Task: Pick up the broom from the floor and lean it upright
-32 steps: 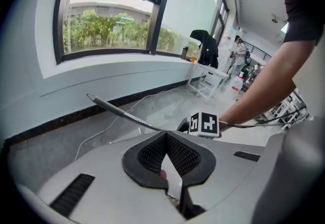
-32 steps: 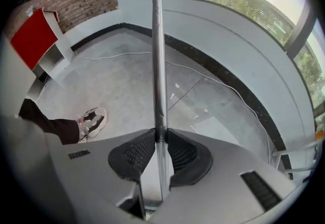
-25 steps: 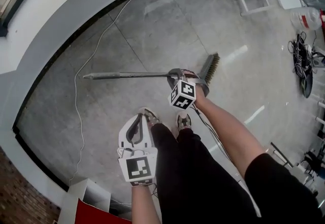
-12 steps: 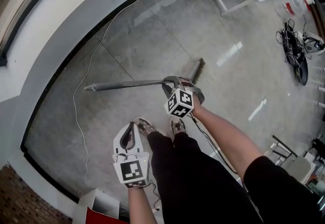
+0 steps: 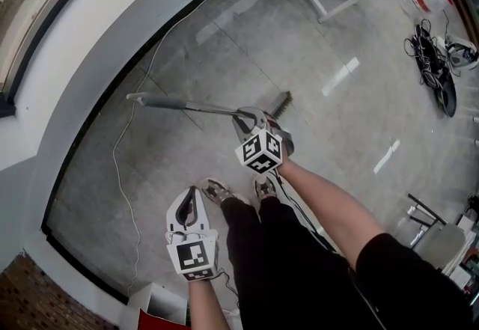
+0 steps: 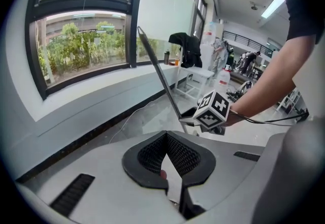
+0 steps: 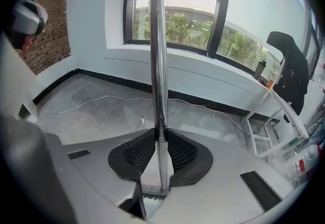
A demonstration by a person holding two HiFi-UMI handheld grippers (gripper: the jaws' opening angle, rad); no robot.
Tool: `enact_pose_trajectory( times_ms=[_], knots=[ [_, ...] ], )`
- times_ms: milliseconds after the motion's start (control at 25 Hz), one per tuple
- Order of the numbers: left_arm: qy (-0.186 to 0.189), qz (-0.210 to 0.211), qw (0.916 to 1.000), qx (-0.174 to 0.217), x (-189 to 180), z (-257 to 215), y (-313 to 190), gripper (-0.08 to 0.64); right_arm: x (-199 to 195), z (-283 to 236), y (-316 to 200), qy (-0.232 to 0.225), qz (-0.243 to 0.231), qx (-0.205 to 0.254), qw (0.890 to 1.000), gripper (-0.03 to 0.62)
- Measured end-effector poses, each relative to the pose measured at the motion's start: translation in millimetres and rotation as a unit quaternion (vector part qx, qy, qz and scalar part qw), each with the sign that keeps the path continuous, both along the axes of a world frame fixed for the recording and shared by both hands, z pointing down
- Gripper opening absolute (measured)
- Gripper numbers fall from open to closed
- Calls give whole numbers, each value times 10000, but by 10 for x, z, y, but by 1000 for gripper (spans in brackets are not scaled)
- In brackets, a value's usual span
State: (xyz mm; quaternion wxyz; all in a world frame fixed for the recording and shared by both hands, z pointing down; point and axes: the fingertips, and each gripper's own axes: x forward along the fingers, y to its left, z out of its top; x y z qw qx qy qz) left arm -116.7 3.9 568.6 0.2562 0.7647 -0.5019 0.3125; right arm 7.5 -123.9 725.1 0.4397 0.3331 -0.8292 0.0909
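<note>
Metal broom handle [image 7: 156,55] clamped in right gripper [image 7: 158,135], arm [image 5: 322,197] outstretched | left gripper [image 6: 166,137] held low, jaws seemingly together

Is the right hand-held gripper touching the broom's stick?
Touching. In the right gripper view, the right hand-held gripper has both jaws pressed against the broom handle.

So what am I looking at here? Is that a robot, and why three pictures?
There is no robot. A person holds a clamp tool, called a gripper, in each hand. One picture comes from a camera on the person's head, looking down at the grey floor. The other two come from cameras riding on the grippers. The right gripper is shut on the broom, clamping its metal handle, which tilts up toward the window. The left gripper is shut and holds nothing. A white cable lies on the floor.
</note>
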Motion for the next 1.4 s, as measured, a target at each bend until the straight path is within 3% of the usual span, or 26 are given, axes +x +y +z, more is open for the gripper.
enact_pose_trajectory(
  times_ms=[280, 640, 1400],
  knots=[
    [-107, 220, 9997, 28, -48, -16, -99, 6, -88, -245, -329, -282, 646, 445, 9965, 72],
    [-175, 409, 9990, -3, -69, 76, -122, 6, -124, -567, -493, -927, 1383, 1238, 9782, 72],
    [-190, 513, 9984, -133, 119, 194, 34, 6, -41, -476, 99, -634, 1101, 1336, 9829, 72]
  ],
)
